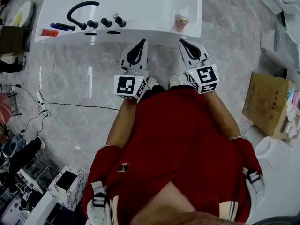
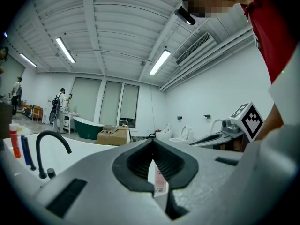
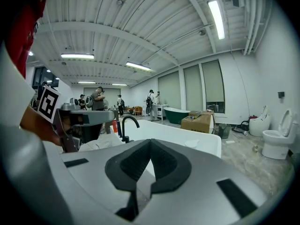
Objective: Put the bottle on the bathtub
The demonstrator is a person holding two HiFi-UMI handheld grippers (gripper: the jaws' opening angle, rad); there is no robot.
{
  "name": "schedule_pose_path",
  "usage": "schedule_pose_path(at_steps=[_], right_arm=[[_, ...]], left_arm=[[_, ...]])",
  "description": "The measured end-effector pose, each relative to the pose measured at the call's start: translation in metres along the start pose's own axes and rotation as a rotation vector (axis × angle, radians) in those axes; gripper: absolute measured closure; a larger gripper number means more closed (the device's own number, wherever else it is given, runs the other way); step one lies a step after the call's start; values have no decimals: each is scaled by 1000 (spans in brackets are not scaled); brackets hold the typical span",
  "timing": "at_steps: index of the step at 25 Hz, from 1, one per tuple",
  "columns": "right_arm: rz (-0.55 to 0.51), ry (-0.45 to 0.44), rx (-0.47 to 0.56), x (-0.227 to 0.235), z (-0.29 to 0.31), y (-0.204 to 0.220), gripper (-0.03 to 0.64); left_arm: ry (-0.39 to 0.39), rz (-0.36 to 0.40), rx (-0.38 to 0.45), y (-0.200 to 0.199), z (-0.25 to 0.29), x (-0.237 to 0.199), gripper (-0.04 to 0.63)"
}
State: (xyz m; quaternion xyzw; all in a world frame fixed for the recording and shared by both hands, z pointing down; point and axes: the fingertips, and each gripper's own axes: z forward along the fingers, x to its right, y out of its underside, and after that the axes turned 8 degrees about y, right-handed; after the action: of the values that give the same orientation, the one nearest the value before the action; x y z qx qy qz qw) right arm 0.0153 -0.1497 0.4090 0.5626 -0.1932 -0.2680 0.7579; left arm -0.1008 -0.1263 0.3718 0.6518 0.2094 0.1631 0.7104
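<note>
Pink bottle (image 1: 181,21) stands upright on the right corner of the white bathtub (image 1: 159,31) rim, just ahead of your right gripper (image 1: 182,41), jaws pressed together on nothing, with your left gripper (image 1: 142,42) alongside, likewise closed and empty.

fixture hall: bathtubs (image 3: 187,137), toilets (image 3: 277,137)

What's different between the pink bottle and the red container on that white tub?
The pink bottle is pale and stands alone at the bathtub's right corner; the red container is brighter and sits at the left end beside blue items. Both rest on the rim.
</note>
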Motion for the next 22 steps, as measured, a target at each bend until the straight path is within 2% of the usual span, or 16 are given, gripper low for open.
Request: schedule_pose_path(at_steps=[10,22], right_arm=[[20,-40,66,-14,-15,-25,618],[16,-44,96,-14,-22,-34,619]], left_arm=[[53,18,13,-13,-2,22,589],[61,24,13,-18,-2,26,588]])
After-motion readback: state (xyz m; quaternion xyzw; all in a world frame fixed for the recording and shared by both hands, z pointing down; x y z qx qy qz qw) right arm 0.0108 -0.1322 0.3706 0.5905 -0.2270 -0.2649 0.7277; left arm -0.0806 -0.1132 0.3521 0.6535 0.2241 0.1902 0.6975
